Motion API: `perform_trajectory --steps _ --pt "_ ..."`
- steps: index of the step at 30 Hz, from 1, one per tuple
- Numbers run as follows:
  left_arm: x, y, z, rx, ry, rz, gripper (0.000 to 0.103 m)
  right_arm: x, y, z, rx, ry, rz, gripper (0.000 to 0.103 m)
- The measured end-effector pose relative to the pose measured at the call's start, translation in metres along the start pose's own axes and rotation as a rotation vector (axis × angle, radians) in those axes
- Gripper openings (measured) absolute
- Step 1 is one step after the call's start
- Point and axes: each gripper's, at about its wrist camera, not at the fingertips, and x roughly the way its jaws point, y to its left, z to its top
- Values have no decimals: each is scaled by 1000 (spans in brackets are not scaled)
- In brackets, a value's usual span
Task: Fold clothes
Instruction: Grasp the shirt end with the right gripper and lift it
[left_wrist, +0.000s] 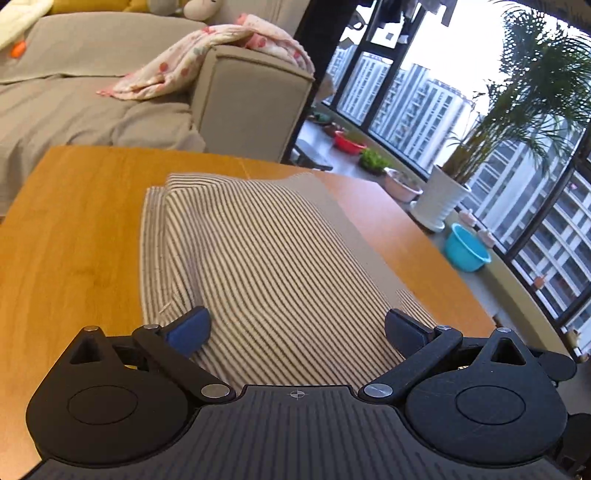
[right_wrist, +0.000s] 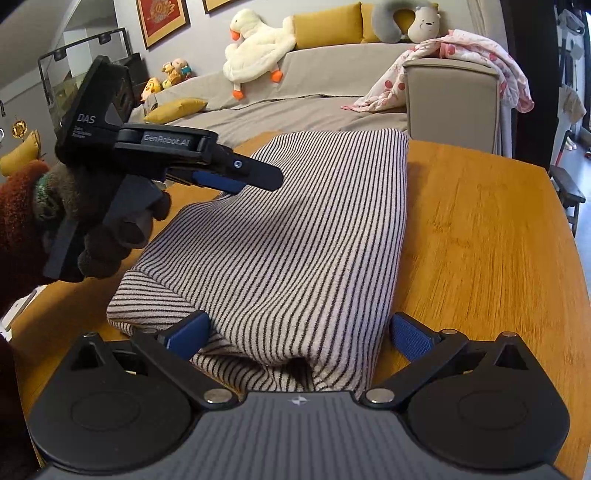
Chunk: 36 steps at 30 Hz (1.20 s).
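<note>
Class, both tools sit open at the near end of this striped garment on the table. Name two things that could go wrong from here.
1. The right tool straddles several bunched layers of the striped garment; closing may catch only some, likely spoiling the fold.
2. The left tool hovers open at the garment's far-left edge; uneven lifting could skew it.

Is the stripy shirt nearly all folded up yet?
Nearly. The black-and-white striped knit garment already lies doubled into a narrow stack on the orange wooden table. Right now the left gripper and right gripper both stand open around its near edges, gripping nothing. Probably left: one more fold to make it smaller.
</note>
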Motion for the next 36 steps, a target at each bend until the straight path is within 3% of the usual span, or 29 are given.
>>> perform_trajectory --steps 3,9,11,14,20,24,26,31,36 --pt "-18 -10 -7 30 -7 43 103 -1 1 0 8 -3 -13 103" --pt "-50 -30 -44 203 28 125 103 -5 3 -1 -4 -23 -28 103" --pt "-53 -31 -58 252 55 171 103 -11 11 1 -95 -61 -58 103" --pt "-57 -21 -65 203 61 174 103 -22 33 6 -310 -115 -95 103" --pt "-60 -15 -59 159 47 176 103 -22 82 6 -640 -39 79 99" --pt "-78 -14 -55 150 19 184 103 -4 97 -15 -805 -37 43 87" --pt "-90 -14 -54 154 11 154 103 3 93 -9 -752 -17 35 68" --pt "-116 -26 -61 246 13 16 103 14 47 23 -310 63 161 68" --pt "-104 -54 -80 459 74 8 103 16 29 27 -108 87 228 68"
